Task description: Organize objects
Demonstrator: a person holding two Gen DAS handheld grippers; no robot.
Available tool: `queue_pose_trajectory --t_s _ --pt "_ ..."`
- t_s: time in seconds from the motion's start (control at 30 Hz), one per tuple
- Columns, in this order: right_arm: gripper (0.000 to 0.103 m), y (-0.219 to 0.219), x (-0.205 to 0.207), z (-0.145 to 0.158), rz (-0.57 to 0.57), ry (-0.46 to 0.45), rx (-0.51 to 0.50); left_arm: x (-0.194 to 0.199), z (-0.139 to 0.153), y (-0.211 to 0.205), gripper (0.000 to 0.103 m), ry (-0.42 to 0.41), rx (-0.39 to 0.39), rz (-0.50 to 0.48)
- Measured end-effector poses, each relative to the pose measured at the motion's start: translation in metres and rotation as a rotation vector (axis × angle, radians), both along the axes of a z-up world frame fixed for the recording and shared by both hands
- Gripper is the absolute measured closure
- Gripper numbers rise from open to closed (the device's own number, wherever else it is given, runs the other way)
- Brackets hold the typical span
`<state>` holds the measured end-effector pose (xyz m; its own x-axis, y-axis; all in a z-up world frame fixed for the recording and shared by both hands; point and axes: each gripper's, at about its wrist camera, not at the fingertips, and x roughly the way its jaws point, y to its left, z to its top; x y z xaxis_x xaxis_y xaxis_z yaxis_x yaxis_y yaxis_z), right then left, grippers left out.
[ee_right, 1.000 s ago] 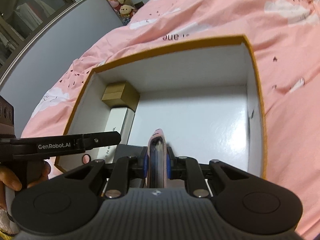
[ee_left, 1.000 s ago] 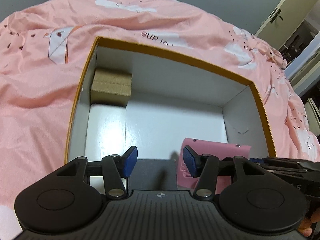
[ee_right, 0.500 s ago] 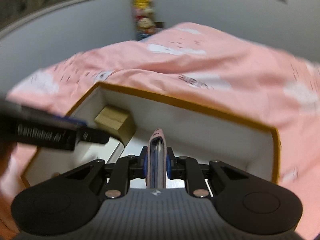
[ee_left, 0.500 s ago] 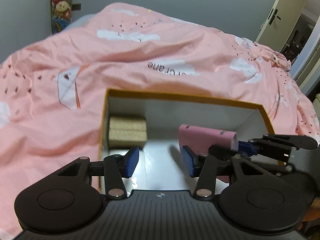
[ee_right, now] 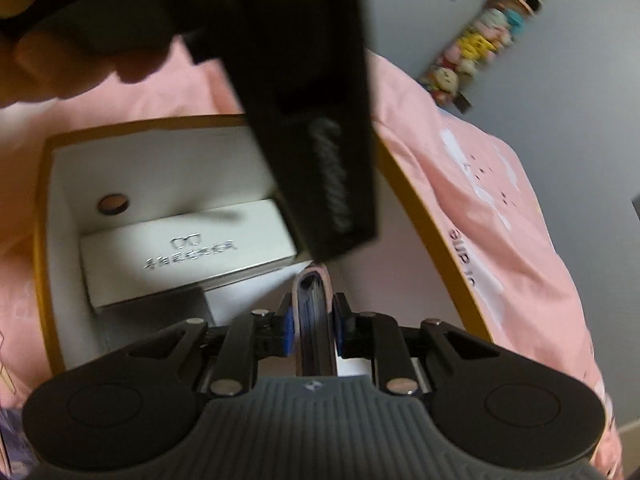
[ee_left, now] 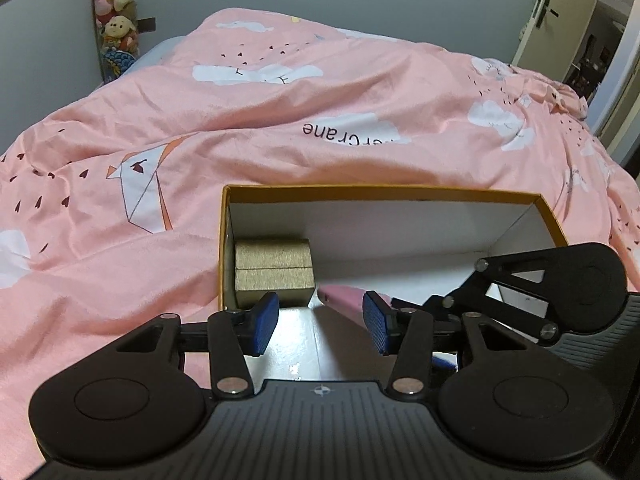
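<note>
The right gripper stayed clamped on a pink wallet, its jaws just easing, over the orange-rimmed box, apparently to file it beside the gold box. The left gripper hovered, fingers apart and empty.

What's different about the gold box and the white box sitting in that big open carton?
The gold box is small and blocky with a brushed, woven-looking finish; the white box is long, flat and smooth. The white box bears a glasses logo and lettering; the gold box shows none. Both lie inside the carton along the same side wall.
</note>
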<state>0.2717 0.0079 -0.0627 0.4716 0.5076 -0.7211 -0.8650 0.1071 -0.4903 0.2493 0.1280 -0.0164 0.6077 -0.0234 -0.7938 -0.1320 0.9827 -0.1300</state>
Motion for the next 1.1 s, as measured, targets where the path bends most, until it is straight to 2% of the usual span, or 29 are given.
queue_pose_trajectory --t_s 0.13,0.23,0.43,0.5,0.53,0.57,0.73,0.87,1.0,1.1 --pt "0.070 0.002 0.009 -0.004 0.025 0.091 -0.015 -0.004 0.003 0.001 0.047 -0.012 0.006 -0.004" --pt "0.066 0.005 0.017 -0.007 0.040 0.103 -0.016 -0.005 0.004 0.003 0.047 -0.014 0.003 0.007" --pt "0.050 0.009 0.042 -0.012 -0.022 0.213 -0.008 -0.005 0.002 0.004 0.047 -0.013 0.009 0.013" --pt "0.035 0.007 0.049 -0.010 -0.053 0.261 0.014 -0.005 0.002 0.004 0.047 -0.011 0.008 0.014" --pt "0.020 0.006 0.053 -0.009 -0.074 0.271 0.025 -0.005 0.002 0.004 0.047 -0.011 0.006 0.012" --pt "0.014 0.004 0.057 -0.009 -0.096 0.280 0.036 -0.005 0.002 0.003 0.047 -0.011 0.004 0.011" --pt "0.013 -0.002 0.083 -0.010 -0.215 0.409 0.050 -0.006 0.002 0.001 0.047 -0.011 0.003 0.006" --pt "0.006 -0.010 0.103 -0.009 -0.311 0.524 0.092 -0.006 0.001 0.001 0.047 -0.007 0.005 0.003" --pt "0.006 -0.013 0.117 -0.010 -0.398 0.611 0.108 -0.005 0.001 0.000 0.047 -0.005 0.004 0.000" --pt "0.009 -0.032 0.115 -0.022 -0.429 0.657 0.099 -0.005 0.001 -0.001 0.047 -0.006 0.007 -0.003"
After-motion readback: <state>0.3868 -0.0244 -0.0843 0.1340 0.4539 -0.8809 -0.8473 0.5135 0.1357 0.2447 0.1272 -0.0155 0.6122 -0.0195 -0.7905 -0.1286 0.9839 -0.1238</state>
